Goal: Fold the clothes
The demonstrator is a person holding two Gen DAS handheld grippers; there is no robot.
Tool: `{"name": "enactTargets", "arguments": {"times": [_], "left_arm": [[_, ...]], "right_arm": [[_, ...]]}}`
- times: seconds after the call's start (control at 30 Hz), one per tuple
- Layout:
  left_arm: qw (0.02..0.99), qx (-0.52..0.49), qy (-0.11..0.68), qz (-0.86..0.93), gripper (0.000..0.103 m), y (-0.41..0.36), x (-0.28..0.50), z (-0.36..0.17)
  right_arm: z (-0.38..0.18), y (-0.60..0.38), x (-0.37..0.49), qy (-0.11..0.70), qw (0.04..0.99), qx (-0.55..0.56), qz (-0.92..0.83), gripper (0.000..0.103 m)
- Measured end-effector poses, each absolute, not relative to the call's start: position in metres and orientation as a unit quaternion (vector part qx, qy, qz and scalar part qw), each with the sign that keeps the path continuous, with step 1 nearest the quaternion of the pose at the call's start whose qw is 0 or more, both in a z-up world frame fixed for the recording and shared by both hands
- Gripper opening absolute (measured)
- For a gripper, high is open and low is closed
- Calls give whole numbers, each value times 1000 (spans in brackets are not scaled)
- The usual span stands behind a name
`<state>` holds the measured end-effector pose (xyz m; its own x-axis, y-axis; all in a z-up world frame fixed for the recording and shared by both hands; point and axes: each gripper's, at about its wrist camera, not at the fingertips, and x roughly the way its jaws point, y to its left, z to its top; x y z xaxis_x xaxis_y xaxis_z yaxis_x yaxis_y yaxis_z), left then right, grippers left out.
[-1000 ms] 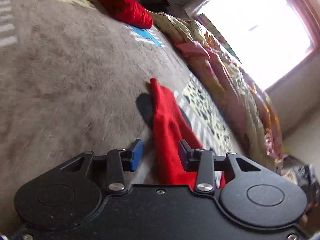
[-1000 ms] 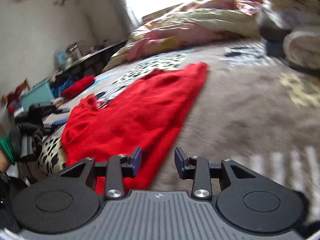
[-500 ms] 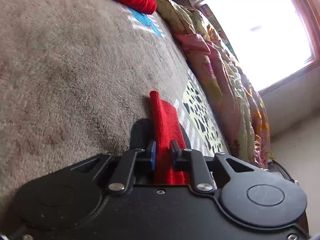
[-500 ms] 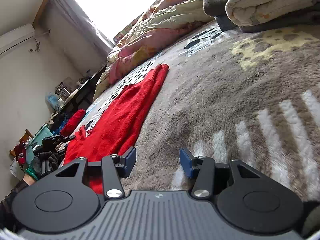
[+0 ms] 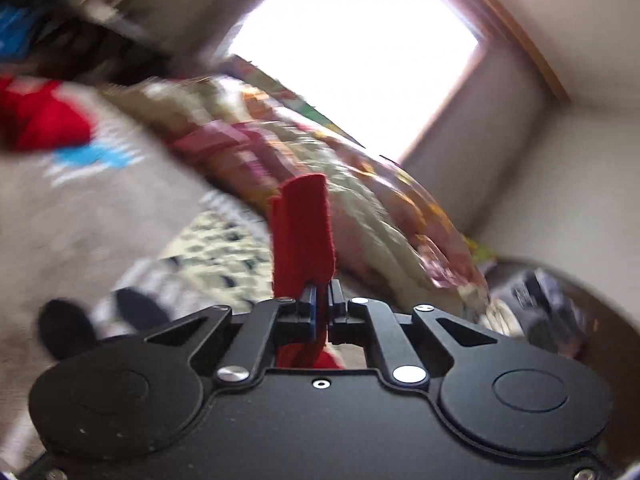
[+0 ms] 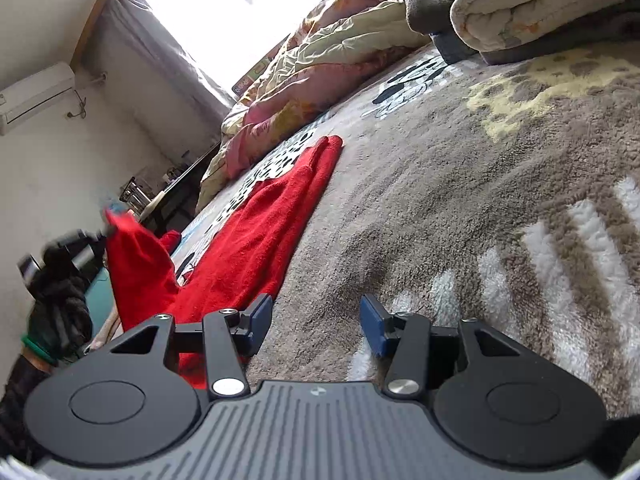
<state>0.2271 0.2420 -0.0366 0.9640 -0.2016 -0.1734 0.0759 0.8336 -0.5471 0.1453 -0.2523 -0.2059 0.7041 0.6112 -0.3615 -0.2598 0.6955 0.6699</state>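
A red garment (image 6: 276, 216) lies stretched out on the grey fleece blanket (image 6: 460, 208) of the bed. My left gripper (image 5: 322, 300) is shut on one end of the red garment (image 5: 302, 232), and that end stands up above the blue pads, lifted off the bed. In the right wrist view the same lifted end (image 6: 136, 264) hangs at the far left under the left gripper (image 6: 106, 226), which shows blurred there. My right gripper (image 6: 316, 320) is open, low over the blanket beside the garment's near edge, with nothing between its fingers.
A flowered quilt (image 6: 320, 76) is bunched along the far side of the bed under a bright window (image 5: 360, 56). Folded bedding (image 6: 532, 4) is stacked at the upper right. Another red cloth (image 5: 36, 120) lies farther along the bed. A gloved hand (image 6: 56, 312) shows at the left.
My left gripper closed on the end of the red garment and lifted it off the bed. My right gripper widened a little and sank beside the garment's near edge.
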Motion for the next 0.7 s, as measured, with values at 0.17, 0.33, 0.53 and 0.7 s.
{"name": "enactTargets", "arguments": {"times": [0.17,0.33,0.53,0.7], "left_arm": [[977,-157,112,-87,3,129,219,-7],[987,-51,120,-90,3,28,212,-18],[982,55,144,-106,3,-57,201,-62],[975,86,166,-117,3,-79,193,-88]], "right_arm": [[-205,-260,146,289,862,328,256,50],[-209,-280,148,269,838,398,260,51],[-227,-315,153,232,772,528,265,51],[-235,-333,155,215,742,576,266,54]]}}
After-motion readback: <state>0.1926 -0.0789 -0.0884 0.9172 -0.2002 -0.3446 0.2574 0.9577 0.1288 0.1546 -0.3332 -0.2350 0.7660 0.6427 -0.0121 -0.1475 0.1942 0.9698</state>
